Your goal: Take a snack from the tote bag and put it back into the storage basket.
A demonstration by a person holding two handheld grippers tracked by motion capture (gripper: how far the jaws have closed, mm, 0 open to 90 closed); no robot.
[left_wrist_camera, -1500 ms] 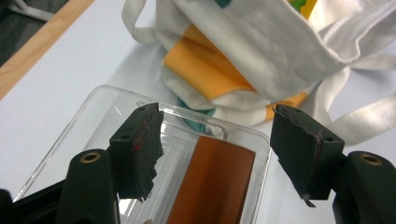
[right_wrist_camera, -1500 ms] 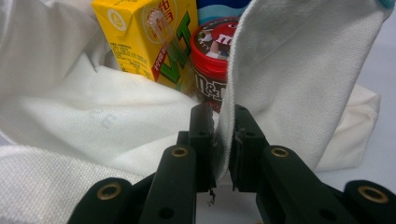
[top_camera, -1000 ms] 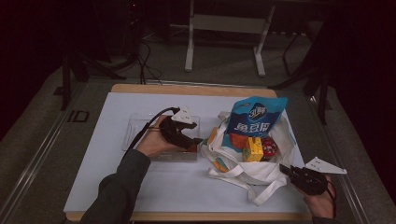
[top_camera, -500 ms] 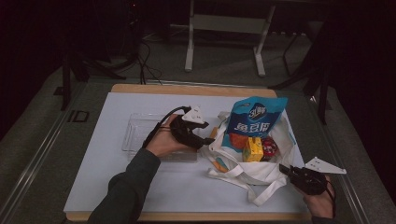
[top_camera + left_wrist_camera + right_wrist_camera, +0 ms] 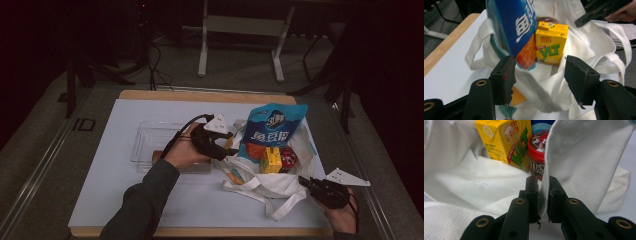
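We noted the left gripper (image 5: 537, 75), jaws apart and just closing on nothing, nearest the upright blue pouch (image 5: 517, 27); the right gripper (image 5: 543, 195) clamped the tote bag (image 5: 584, 165) rim.

Left tongs (image 5: 226, 146) moved from clear tray (image 5: 150, 142) to white bag (image 5: 280, 185) rim, jaws narrowing, nothing gripped

White canvas tote bag (image 5: 280, 182) lies open on the tabletop, slumped, holding an upright blue snack pouch (image 5: 272, 131), yellow VLT carton (image 5: 270, 160) and red M&M's tub (image 5: 288, 158).
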